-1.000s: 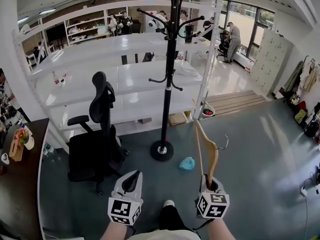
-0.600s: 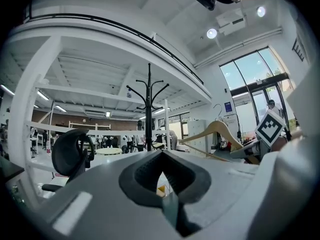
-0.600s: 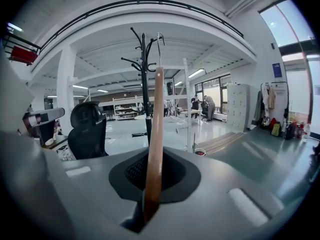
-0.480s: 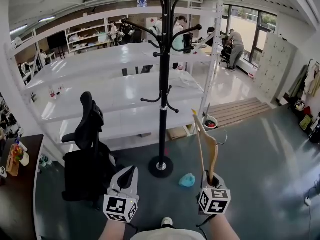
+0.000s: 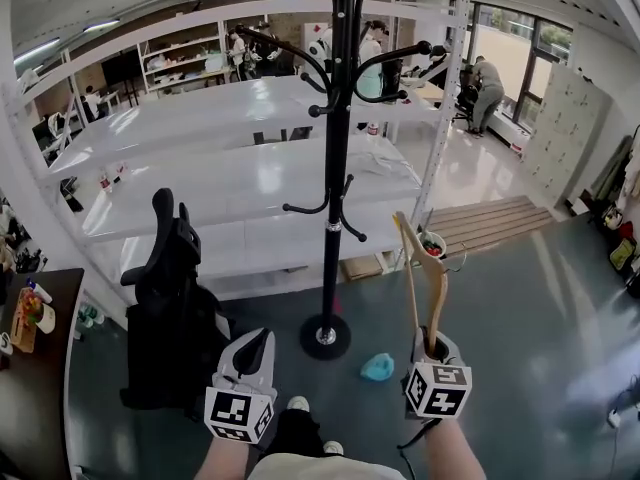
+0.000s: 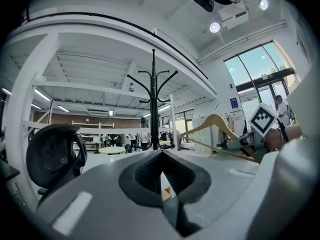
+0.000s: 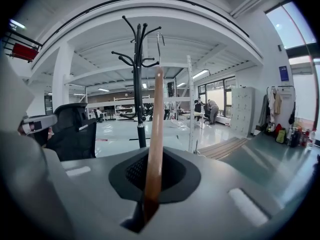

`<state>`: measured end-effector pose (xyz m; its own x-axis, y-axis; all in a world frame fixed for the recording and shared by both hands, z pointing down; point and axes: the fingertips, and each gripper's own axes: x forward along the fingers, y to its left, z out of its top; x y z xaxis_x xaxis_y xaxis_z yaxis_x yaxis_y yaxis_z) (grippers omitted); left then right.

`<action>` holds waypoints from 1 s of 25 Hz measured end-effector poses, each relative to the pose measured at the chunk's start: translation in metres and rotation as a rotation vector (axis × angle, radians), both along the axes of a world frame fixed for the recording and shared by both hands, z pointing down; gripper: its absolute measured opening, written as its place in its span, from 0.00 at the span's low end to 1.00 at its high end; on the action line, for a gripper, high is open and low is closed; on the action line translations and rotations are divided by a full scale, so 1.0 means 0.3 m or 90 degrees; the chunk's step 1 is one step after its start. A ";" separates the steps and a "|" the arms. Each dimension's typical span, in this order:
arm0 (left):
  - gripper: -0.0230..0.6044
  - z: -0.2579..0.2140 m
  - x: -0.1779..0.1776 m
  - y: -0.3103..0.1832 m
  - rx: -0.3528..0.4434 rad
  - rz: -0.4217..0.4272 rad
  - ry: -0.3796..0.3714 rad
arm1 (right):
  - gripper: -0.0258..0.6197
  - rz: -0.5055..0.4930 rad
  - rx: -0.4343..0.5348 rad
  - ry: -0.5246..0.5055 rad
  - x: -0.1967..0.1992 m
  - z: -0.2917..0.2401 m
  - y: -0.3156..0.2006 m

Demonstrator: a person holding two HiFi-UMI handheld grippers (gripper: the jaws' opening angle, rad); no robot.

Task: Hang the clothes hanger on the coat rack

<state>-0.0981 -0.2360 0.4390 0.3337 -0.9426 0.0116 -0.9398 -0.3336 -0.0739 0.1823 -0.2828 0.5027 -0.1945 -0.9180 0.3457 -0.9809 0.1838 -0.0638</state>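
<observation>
Short of the tall black metal coat rack [image 5: 334,168], the right hand-held gripper [image 5: 432,346] is clamped on the light wooden clothes hanger [image 5: 425,278], upright, right of the pole and off its hooks, while the left hand-held gripper [image 5: 255,343] sits closed, empty, beside a black office chair [image 5: 170,308].

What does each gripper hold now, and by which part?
The right gripper holds the wooden hanger by one arm's end; the left gripper holds nothing.
</observation>
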 end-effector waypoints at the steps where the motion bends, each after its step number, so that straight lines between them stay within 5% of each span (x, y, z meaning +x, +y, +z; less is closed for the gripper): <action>1: 0.04 0.000 -0.008 -0.027 0.000 -0.001 0.000 | 0.08 -0.002 -0.001 0.001 -0.009 -0.004 -0.029; 25: 0.04 -0.035 -0.008 -0.640 0.002 0.092 -0.026 | 0.08 -0.044 0.063 0.057 -0.221 -0.410 -0.813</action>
